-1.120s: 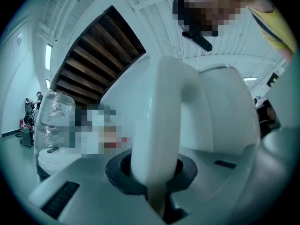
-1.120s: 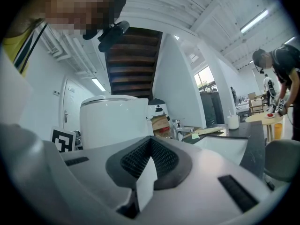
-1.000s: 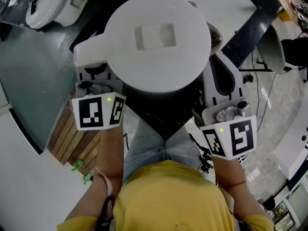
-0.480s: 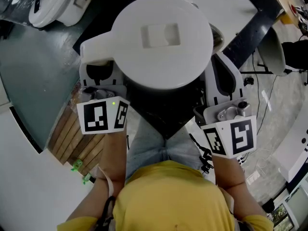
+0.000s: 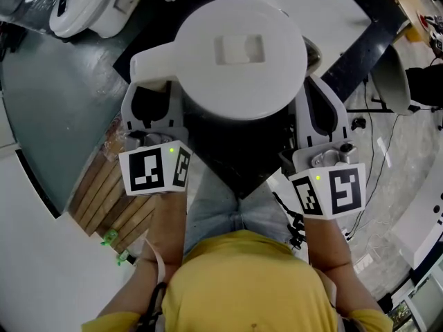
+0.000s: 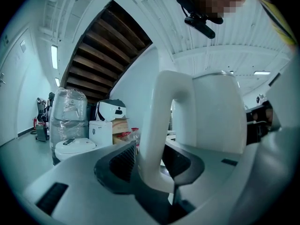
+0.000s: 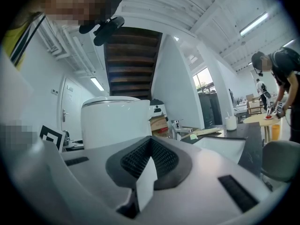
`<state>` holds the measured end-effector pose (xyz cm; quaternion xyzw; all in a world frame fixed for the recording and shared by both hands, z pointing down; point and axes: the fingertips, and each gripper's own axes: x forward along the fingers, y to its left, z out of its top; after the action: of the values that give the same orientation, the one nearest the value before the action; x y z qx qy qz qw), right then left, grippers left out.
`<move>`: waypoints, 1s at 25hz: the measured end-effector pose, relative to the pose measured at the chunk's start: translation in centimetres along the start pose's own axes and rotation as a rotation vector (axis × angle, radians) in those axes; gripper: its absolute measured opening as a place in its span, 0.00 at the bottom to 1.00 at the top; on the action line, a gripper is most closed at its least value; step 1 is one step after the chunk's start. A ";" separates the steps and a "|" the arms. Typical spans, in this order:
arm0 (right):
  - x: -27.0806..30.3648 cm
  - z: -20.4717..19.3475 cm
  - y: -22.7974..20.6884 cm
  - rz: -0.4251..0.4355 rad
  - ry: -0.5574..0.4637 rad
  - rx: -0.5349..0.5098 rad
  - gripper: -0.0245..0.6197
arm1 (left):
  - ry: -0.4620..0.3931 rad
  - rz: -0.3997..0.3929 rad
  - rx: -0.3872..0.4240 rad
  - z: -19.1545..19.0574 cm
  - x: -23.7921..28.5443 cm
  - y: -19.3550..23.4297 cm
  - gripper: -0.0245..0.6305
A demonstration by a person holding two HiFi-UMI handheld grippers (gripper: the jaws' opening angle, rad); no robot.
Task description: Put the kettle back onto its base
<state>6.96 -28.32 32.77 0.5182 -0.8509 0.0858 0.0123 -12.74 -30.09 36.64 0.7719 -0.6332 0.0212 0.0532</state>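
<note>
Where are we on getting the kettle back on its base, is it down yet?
Done, it seems: the kettle stands upright on the dark counter, though the base is hidden beneath it. In hand: the left gripper has just been opening its jaws, with the handle between them, not gripped. Remaining: draw that gripper clear and check the seating.

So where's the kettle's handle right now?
In the head view the handle sticks out from the left side of the white kettle, between the jaws of the left tool, which have just been opening.
</note>
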 end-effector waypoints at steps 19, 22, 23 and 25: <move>-0.9 0.4 0.3 0.017 0.005 -0.018 0.06 | 0.007 0.093 0.009 1.1 -4.8 -0.3 0.28; -1.3 0.6 0.4 0.027 0.002 -0.024 0.06 | -0.007 0.089 0.005 1.8 -5.7 -1.0 0.28; -1.4 0.7 0.5 0.030 0.002 -0.027 0.06 | -0.012 0.088 0.004 2.0 -6.0 -1.3 0.28; -1.8 0.9 0.5 0.035 -0.001 -0.029 0.06 | -0.025 0.078 0.003 2.6 -6.6 -1.9 0.28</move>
<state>7.41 -26.68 31.66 0.5030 -0.8610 0.0735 0.0177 -12.24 -23.56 33.27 0.7471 -0.6632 0.0145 0.0431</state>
